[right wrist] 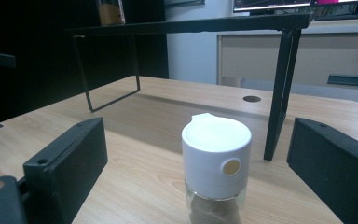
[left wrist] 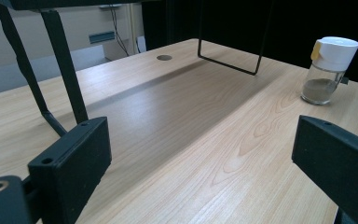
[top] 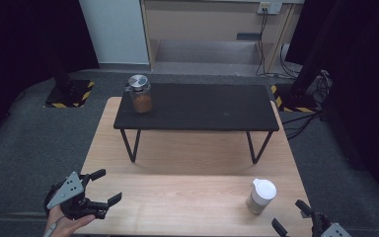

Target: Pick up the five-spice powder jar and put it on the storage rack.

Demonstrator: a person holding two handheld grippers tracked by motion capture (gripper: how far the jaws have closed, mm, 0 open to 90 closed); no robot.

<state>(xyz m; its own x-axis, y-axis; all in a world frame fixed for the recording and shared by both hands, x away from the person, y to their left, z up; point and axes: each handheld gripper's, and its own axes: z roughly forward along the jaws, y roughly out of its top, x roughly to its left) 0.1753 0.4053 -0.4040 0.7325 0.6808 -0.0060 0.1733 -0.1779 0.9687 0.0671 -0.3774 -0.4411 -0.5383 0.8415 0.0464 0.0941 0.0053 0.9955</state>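
Standing jar: white-lidded jar (right wrist: pixel 216 161) upright on the table (top: pixel 177 207), between the right gripper (top: pixel 292 217) fingers (right wrist: pixel 70 163), nearer their roots than their tips; gap each side, pads not touching it.
Right fingers: released, spread wide; jar sits in the gap, not grasped.
Left fingers: left gripper (top: pixel 106 186) fingers (left wrist: pixel 74 163) released, wide apart, nothing betw. them but bare table; a hand (top: pixel 66 224) holds the gripper at the table's near left corner.
Jar vs left fingers: well apart; in the left gripper view it stands far off beyond the right-hand finger, near the table's edge (left wrist: pixel 328 70).
Jar contents: clear glass body, white cap w/ small yellowish round spot on the side; brownish-grey powder fills the bottom part only.
2nd container: metal-lidded jar (top: pixel 140 94) on the black shelf (top: pixel 202 106), at its left end, well beyond both sets of fingers; glass, silver lid, orange-brown contents approx. halfway up.
Shelf: black top on thin black legs, stands on the table's far half, ahead of both grippers.
Table hole: round cable hole (right wrist: pixel 251 98) in the wood past the jar, under the shelf.
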